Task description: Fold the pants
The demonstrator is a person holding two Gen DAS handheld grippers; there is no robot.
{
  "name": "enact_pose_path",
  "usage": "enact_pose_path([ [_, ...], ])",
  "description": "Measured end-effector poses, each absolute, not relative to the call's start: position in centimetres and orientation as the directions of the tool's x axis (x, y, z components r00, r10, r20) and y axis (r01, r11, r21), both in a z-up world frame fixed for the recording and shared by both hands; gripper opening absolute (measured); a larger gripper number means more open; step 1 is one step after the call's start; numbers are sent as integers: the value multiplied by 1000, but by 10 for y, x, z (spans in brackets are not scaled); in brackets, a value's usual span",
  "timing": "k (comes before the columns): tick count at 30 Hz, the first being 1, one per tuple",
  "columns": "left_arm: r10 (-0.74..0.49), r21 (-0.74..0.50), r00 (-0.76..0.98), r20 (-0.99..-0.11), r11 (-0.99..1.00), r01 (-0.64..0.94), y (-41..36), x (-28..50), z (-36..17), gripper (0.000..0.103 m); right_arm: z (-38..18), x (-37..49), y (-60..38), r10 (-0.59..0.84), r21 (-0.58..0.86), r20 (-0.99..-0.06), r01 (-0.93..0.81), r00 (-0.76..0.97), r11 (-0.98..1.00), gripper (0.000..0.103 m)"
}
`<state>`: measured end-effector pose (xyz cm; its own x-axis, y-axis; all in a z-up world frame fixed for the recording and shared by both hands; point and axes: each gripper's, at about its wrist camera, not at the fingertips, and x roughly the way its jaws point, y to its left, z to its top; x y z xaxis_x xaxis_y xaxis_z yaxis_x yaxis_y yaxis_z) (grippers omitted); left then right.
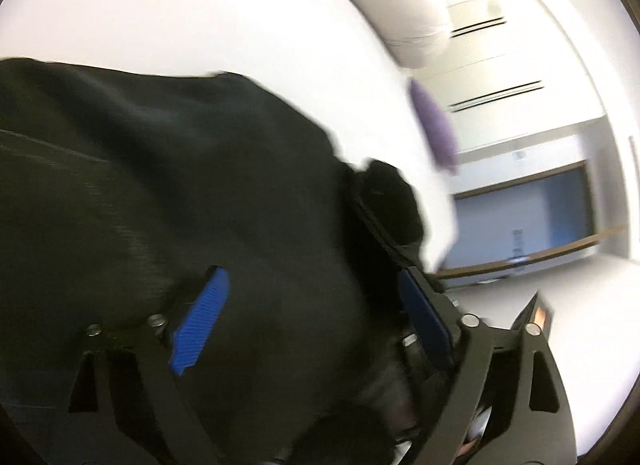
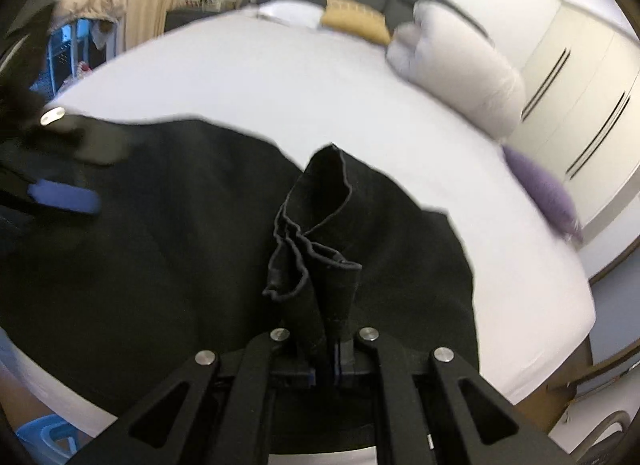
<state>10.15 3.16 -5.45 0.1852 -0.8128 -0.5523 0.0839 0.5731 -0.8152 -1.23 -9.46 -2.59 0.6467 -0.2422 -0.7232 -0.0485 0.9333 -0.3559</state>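
Black pants (image 2: 180,257) lie spread on a white bed (image 2: 280,77). My right gripper (image 2: 332,369) is shut on a bunched, folded hem of the pants (image 2: 320,233), which stands up out of its jaws above the rest of the cloth. My left gripper (image 1: 312,305) hovers over the pants (image 1: 140,185) with its jaws wide apart. Its blue pads (image 1: 200,321) stand clear of the cloth, and nothing is pinched between them. In the right wrist view the left gripper (image 2: 64,193) shows blurred at the far left, over the pants' edge.
A white pillow (image 2: 460,65), a purple cushion (image 2: 544,193) and a tan cushion (image 2: 356,19) lie toward the head and right side of the bed. White wardrobe doors (image 2: 580,97) stand beyond the bed's right side. A blue stool (image 2: 44,441) sits at the lower left.
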Motion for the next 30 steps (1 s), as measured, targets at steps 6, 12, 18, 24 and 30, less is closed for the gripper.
enact_pose_path([
  [6, -896, -904, 131, -423, 428, 4, 24, 118, -53, 88, -14, -40, -49, -222, -438, -645, -117, 731, 891, 7],
  [12, -908, -914, 103, -405, 399, -76, 39, 128, -67, 91, -20, -55, -19, -196, -498, -620, -188, 760, 847, 7],
  [18, -918, -922, 103, -382, 370, -117, 60, 133, -72, 91, -25, -58, -19, -194, -529, -606, -209, 771, 822, 7],
  [24, -899, -899, 45, -435, 431, -72, 63, 158, -72, 84, -24, -47, -7, -164, -581, -577, -260, 800, 771, 7],
  [30, -853, -852, -3, -522, 522, 36, 74, 185, -56, 25, -31, -45, 5, -134, -596, -583, -309, 801, 741, 7],
])
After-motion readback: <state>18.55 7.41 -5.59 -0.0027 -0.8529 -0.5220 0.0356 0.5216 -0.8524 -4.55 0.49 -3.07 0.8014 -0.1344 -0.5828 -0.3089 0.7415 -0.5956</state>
